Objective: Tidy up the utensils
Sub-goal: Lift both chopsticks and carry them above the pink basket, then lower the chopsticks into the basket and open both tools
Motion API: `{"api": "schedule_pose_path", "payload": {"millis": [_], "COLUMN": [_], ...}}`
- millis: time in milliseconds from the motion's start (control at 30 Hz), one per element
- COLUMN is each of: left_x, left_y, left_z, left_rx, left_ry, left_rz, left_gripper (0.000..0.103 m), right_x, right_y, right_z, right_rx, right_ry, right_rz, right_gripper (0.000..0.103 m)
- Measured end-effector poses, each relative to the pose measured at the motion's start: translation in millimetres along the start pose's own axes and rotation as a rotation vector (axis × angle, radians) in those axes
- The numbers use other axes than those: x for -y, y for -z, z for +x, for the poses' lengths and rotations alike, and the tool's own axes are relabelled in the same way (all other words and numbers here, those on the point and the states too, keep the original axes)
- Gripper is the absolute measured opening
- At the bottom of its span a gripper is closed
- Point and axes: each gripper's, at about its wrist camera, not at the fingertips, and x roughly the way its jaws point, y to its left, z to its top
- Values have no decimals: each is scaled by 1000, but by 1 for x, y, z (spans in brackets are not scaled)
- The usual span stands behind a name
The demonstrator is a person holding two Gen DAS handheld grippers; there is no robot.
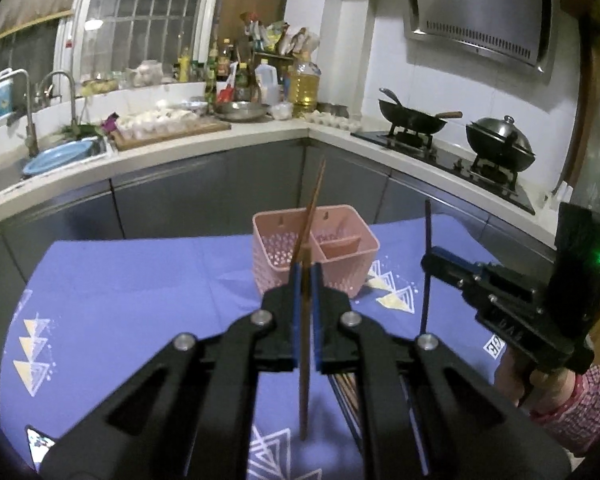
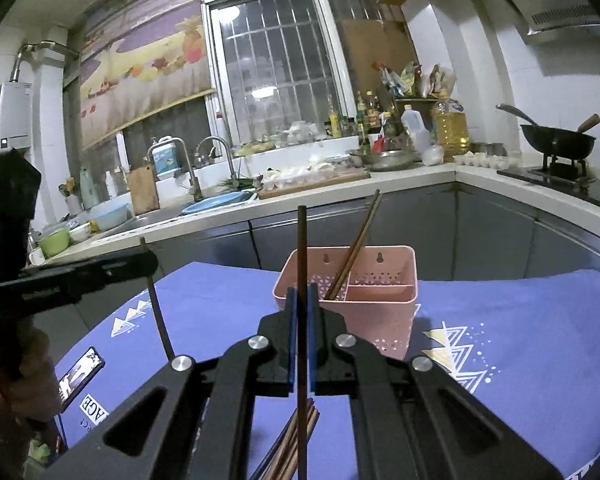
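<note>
The left hand-held gripper [image 1: 305,270] is clamped narrow on a single brown chopstick [image 1: 309,240], which stands nearly upright between the blue pads, its tip rising past the far rim of the basket in that view. The right hand-held gripper [image 2: 302,294] is likewise pinched tight on a darker chopstick [image 2: 301,248], held upright just in front of the basket. Each gripper shows in the other's camera as well, off to the side with its stick standing up out of the closed tips. Just beyond both grippers, on the table with the blue patterned cloth [image 2: 520,320], sits the pink utensil basket [image 2: 380,312], perforated and divided into compartments. One pair of brown chopsticks [image 2: 358,248] already leans in it, in the large left compartment as far as the right wrist view shows; the smaller right compartments look empty. Nearer than the grippers, a loose bundle of chopsticks [image 2: 296,436] still lies on the cloth, partly hidden under the gripper frame. A phone [image 2: 80,376] lies at the near left edge of the cloth. By my reading the task is early to midway: a couple of sticks are sorted, two more are lifted and ready to be dropped in, and the bundle remains to be moved.
</note>
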Motion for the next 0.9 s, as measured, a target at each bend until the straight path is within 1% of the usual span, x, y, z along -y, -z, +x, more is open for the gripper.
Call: {"api": "schedule_pose_path", "payload": {"millis": [33,133,200,233,267,333,400,467,500,567,633,700,800,900], "left_x": [-2,-4,-2,-1,0,2,1,2,2,1,0,-2,-8,-17], "left_y": [-4,-28,-54,-66,-85,-109,-134,-150,-154,-155,-151,-140,-121,-102], "left_z": [0,-1,-2,-4,-5,-6,-4,6,15,33,52,75,102,125], "left_rx": [3,27,58,78,112,154,212,254,260,251,234,209,152,94], "left_ry": [4,35,39,33,19,5,-16,-52,-70,-98,-130,-169,-188,-196], "left_rz": [-4,-28,-28,-25,-20,-22,-28,-27,-28,-26,-16,-1,-1,-17], "left_gripper": [4,4,4,4,4,4,4,4,4,4,4,4,4,4], "right_x": [-1,1,4,7,9,13,18,23,26,32,34,38,47,53], "right_y": [-3,-29,-50,-63,-74,-94,-115,-127,-132,-133,-127,-118,-100,-86], "right_z": [0,3,7,11,14,21,30,41,49,63,84,104,125,138], "right_rx": [4,53,91,114,135,185,259,310,331,349,346,317,260,196], "right_ry": [-1,-9,-16,-17,-15,-4,34,66,85,114,155,178,189,189], "right_rz": [2,13,29,40,51,71,89,117,132,137,108,92,103,115], "right_gripper": [5,5,5,5,5,5,5,5,5,5,5,5,5,5]}}
